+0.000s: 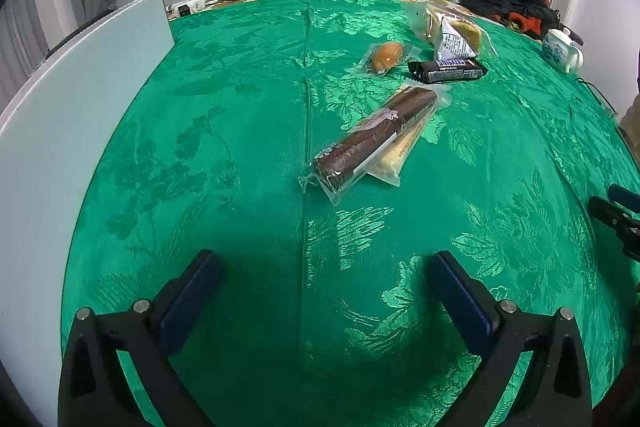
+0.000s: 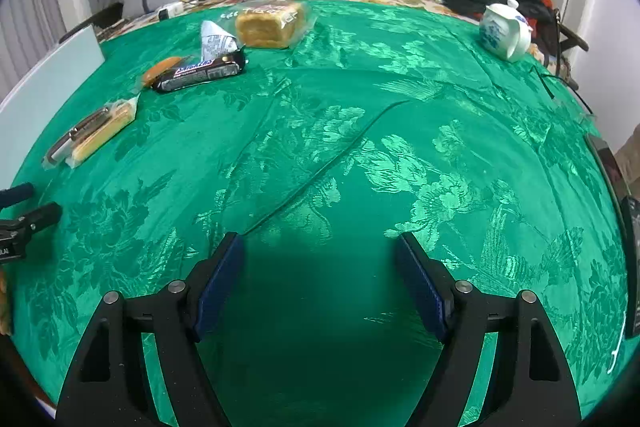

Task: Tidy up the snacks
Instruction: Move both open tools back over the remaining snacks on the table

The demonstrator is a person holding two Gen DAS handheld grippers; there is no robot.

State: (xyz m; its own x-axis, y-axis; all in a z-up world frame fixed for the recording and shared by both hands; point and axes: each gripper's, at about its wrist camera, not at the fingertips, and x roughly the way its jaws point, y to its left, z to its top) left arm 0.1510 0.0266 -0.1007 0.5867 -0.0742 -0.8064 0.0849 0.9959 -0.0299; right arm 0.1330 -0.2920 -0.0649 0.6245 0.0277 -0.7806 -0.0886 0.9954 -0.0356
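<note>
Through the left wrist camera, your left hand-held gripper (image 1: 320, 291) stands released over the green-clothed counter (image 1: 240, 107), nothing between its pads. Ahead of it lie two wrapped cake rolls (image 1: 376, 135), beyond them a Snickers bar (image 1: 448, 70) and a small bun (image 1: 386, 55).

Through the right wrist camera, your right hand-held gripper (image 2: 320, 275) is released too; the bread loaf (image 2: 268, 23) sits far ahead, slightly left.

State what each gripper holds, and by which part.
Nothing is held. The left gripper and the right gripper both stand open over bare green cloth.
</note>
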